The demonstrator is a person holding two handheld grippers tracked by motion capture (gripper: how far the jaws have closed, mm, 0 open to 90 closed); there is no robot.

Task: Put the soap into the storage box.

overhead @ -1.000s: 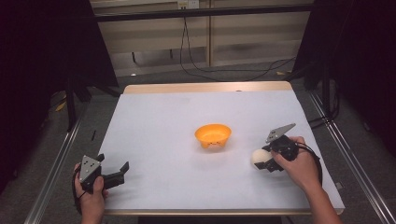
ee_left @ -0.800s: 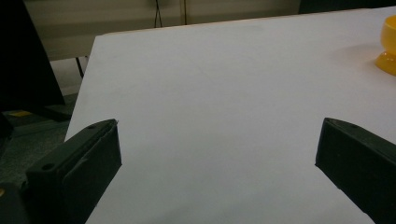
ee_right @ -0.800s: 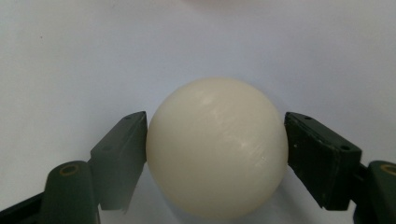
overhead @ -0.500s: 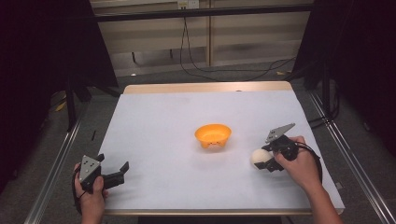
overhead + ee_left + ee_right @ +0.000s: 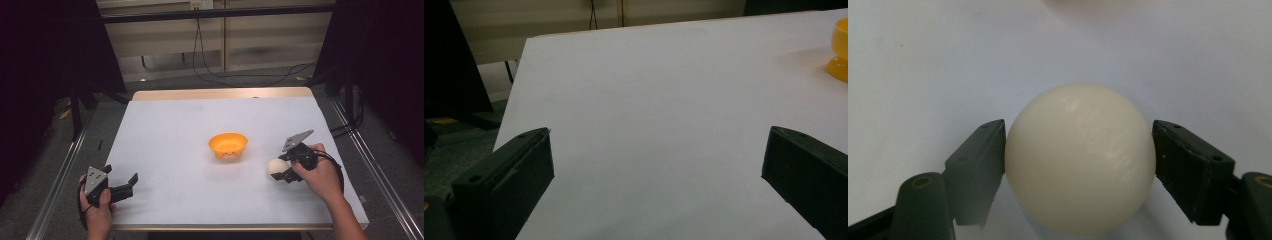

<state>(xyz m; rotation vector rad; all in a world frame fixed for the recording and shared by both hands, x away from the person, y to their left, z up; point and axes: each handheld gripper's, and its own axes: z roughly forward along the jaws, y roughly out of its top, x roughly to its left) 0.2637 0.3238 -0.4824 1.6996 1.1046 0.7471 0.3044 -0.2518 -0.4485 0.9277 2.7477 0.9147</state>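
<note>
A cream-white ball (image 5: 1080, 157) sits between the two black jaws of my right gripper (image 5: 1079, 160), and both pads press against its sides. In the high view that ball (image 5: 276, 167) is at the table's right, held by the right gripper (image 5: 281, 169) just right of an orange bowl (image 5: 228, 144). My left gripper (image 5: 131, 181) rests at the near left corner of the table, jaws wide apart with nothing between them. In the left gripper view (image 5: 659, 165) the bare white tabletop lies between the jaws, and the orange bowl (image 5: 839, 50) stands at the far right edge.
The white table surface (image 5: 200, 125) has a wooden far edge. Metal rails run along both sides of the table. Cables hang on the floor behind it.
</note>
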